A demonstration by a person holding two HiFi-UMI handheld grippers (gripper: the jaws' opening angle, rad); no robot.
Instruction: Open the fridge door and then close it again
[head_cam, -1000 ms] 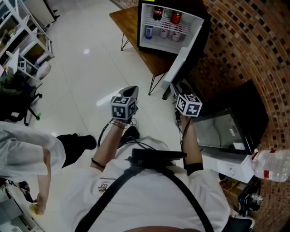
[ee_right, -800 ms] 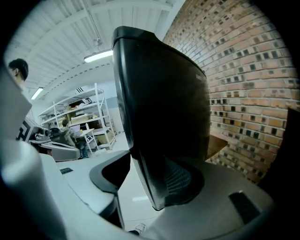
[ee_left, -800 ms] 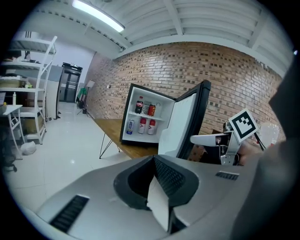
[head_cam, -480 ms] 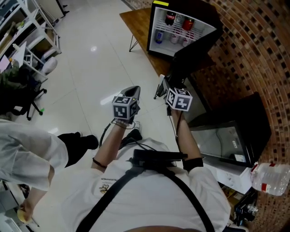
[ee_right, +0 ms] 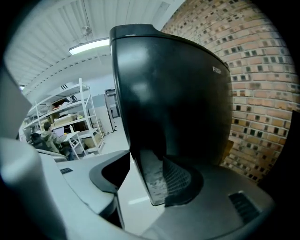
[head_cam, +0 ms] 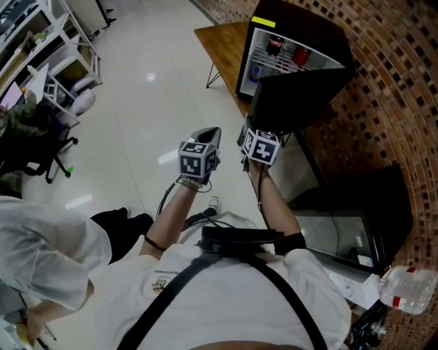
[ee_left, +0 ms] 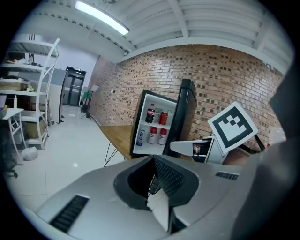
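Right gripper (ee_right: 137,187): jaws wide apart and just opened a little further. They grip nothing, and the black fridge door (ee_right: 173,93) is close in front of the right jaw. Left gripper (ee_left: 153,185): jaws pressed together, empty, held in the air just beside the right gripper. The door stands partly closed across the mini fridge (head_cam: 308,24), which sits on a wooden table (head_cam: 219,41) by a brick wall (head_cam: 390,102). Drink cans (ee_left: 152,126) show inside.

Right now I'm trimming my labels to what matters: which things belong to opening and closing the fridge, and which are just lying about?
Job: fridge; its partly open door; right gripper, jaws open, at the door's edge.
Lying about: cans inside; table underneath; water bottle; shelves; chair.
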